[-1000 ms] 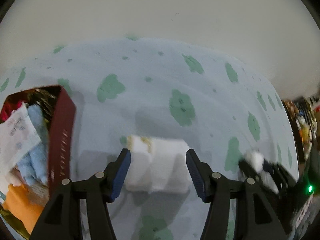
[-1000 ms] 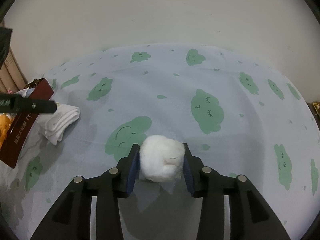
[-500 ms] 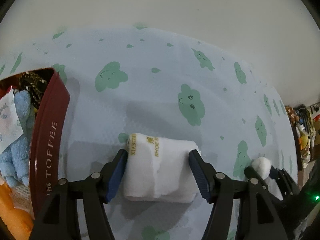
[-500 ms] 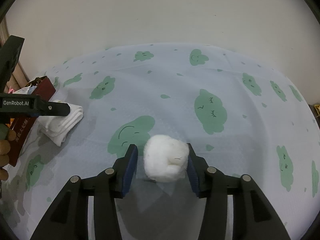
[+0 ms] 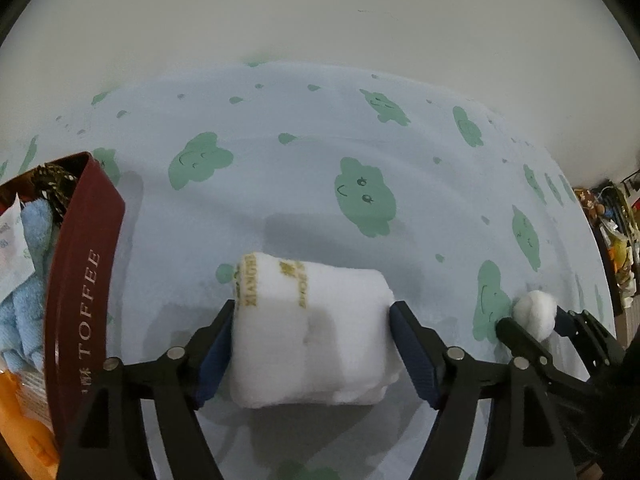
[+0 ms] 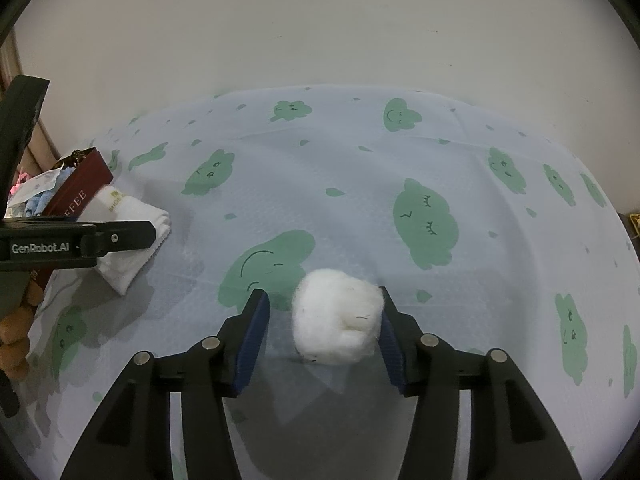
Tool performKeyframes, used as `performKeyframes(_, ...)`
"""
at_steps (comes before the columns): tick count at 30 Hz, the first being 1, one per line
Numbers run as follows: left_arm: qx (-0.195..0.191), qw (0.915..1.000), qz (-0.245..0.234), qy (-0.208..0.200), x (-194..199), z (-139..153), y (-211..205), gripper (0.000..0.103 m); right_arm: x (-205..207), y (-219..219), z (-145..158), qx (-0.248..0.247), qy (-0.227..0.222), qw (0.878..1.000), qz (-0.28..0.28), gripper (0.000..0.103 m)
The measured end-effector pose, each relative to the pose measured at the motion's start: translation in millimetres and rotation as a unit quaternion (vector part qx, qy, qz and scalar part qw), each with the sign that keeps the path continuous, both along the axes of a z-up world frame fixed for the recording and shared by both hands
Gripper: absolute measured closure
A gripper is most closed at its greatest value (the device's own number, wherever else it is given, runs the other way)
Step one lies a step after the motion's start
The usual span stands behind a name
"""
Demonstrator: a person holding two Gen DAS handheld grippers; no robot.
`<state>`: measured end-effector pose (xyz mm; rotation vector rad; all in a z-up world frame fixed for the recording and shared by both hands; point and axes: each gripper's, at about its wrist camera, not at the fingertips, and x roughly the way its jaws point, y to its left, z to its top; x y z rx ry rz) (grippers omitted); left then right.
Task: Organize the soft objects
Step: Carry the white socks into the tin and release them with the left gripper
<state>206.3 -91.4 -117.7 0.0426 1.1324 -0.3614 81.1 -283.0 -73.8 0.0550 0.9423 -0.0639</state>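
A folded white cloth with gold lettering lies on the cloud-print tablecloth between the fingers of my left gripper; the jaws touch its sides. It also shows in the right wrist view. A white cotton ball sits on the cloth between the fingers of my right gripper. The right pad touches it and a gap shows on the left. The cotton ball also shows in the left wrist view.
A dark red box marked TOFFEE stands at the left, holding a blue towel, paper and an orange item. It also shows in the right wrist view. A pale wall backs the table. Clutter stands at the far right.
My right gripper has opened, freeing the cotton ball on its left side. The left gripper has moved forward around the white cloth, and the cloth looks larger.
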Motion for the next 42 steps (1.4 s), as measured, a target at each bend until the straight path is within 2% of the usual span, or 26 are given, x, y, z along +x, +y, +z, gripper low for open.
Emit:
performKeyframes(2, -0.005, 1.0, 0.003, 0.001, 0.1, 0.7, 2.5, 0.049, 0.1, 0.4, 0.1, 0.0, 0.0, 1.0, 0.0, 0.052)
performKeyframes(5, -0.016, 0.9999, -0.002, 0.004, -0.3, 1.7, 2.2, 0.062, -0.2, 1.0, 0.1, 0.0, 0.0, 1.0, -0.001, 0.051)
performKeyframes(8, -0.016, 0.9998, -0.008, -0.003, -3.8, 4.7, -0.4, 0.066, -0.5, 1.2, 0.0, 0.0, 0.0, 1.0, -0.002, 0.051)
performKeyframes(20, -0.005, 0.9996, -0.002, -0.028, -18.8, 28.4, -4.2, 0.067, -0.7, 1.7, -0.6, -0.002, 0.0, 1.0, -0.002, 0.051)
performKeyframes(28, 0.025, 0.9983, 0.001, -0.052, -41.9, 42.1, 2.5, 0.067, 0.1, 3.1, -2.3, -0.009, 0.001, 1.0, -0.001, 0.051)
performKeyframes(37, 0.023, 0.9968, 0.017, -0.075, -56.8, 76.6, 25.6, 0.067, 0.1, 2.7, -2.8, -0.01, 0.002, 1.0, 0.0, 0.051)
performKeyframes(42, 0.029, 0.9947, 0.039, -0.091, -56.8, 100.4, 53.1, 0.067, 0.3, 3.4, -2.6, -0.011, 0.002, 1.0, 0.0, 0.051)
